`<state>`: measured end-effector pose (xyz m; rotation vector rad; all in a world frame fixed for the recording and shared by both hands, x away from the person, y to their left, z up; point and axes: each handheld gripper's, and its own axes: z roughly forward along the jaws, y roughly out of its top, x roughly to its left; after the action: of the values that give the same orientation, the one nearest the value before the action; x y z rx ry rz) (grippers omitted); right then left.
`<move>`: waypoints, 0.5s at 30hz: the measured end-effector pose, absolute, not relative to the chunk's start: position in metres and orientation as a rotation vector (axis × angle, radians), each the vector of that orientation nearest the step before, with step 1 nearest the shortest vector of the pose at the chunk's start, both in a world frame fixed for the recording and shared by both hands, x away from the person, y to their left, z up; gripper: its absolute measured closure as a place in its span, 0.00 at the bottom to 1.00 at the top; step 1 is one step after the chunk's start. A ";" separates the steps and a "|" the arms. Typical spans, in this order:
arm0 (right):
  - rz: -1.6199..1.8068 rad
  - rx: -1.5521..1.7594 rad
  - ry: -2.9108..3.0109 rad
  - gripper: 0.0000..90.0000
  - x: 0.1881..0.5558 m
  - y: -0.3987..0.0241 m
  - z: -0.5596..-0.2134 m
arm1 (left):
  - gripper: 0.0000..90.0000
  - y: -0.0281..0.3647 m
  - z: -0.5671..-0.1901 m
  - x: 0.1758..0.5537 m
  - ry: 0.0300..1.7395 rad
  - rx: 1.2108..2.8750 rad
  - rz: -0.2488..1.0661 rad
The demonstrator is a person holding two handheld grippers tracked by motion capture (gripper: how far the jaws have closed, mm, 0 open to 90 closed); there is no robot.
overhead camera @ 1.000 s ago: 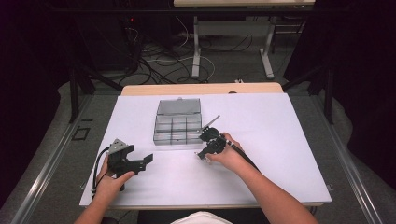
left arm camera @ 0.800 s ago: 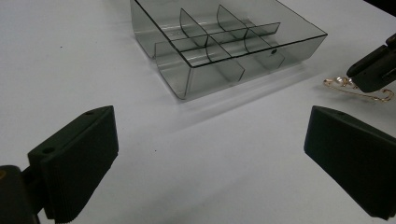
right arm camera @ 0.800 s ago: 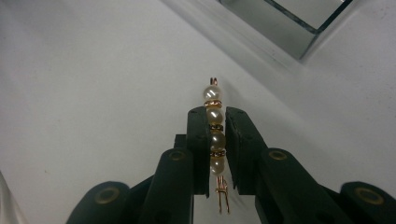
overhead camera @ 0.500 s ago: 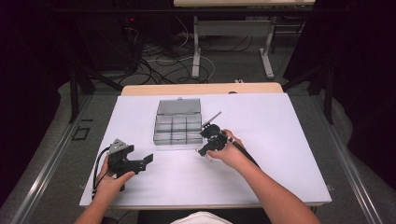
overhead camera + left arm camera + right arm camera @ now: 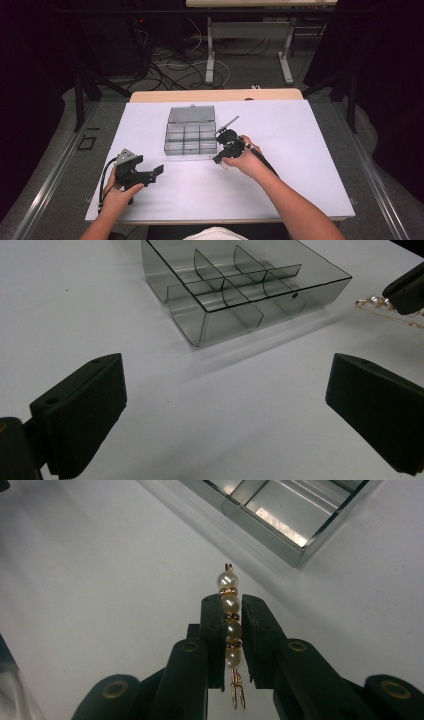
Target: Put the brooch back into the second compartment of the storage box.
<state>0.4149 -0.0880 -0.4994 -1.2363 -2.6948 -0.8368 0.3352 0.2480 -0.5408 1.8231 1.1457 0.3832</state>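
The right gripper (image 5: 223,153) has eased a touch down and away from the box since a second ago, while the left one has stayed put.

Its jaws are clamped on a short string of pearls (image 5: 229,617), four cream beads with gold spacers on a gold wire, the top bead poking out past the tips and a wire loop hanging below. The piece sits just off the near right corner of the clear compartment box (image 5: 190,136), low over the white bench (image 5: 300,145); whether it touches the surface cannot be told. In the left gripper view a thin gold chain (image 5: 400,320) trails from the pearls. The left gripper (image 5: 150,175) rests on the bench near the front left, well apart from the box, jaws wide apart with nothing between them.
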 end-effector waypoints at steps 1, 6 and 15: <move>-0.863 -1.239 -2.687 0.90 0.415 -0.088 -0.499 | 0.03 0.248 -0.541 0.335 1.145 1.823 0.383; -0.847 -1.238 -2.693 0.90 0.417 -0.089 -0.492 | 0.03 0.248 -0.541 0.335 1.146 1.819 0.385; -0.851 -1.242 -2.700 0.90 0.422 -0.086 -0.480 | 0.03 0.249 -0.540 0.336 1.143 1.821 0.384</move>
<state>0.4223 -0.0862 -0.4805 -1.2417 -2.7005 -0.8506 0.3357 0.2492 -0.5405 1.8207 1.1431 0.3836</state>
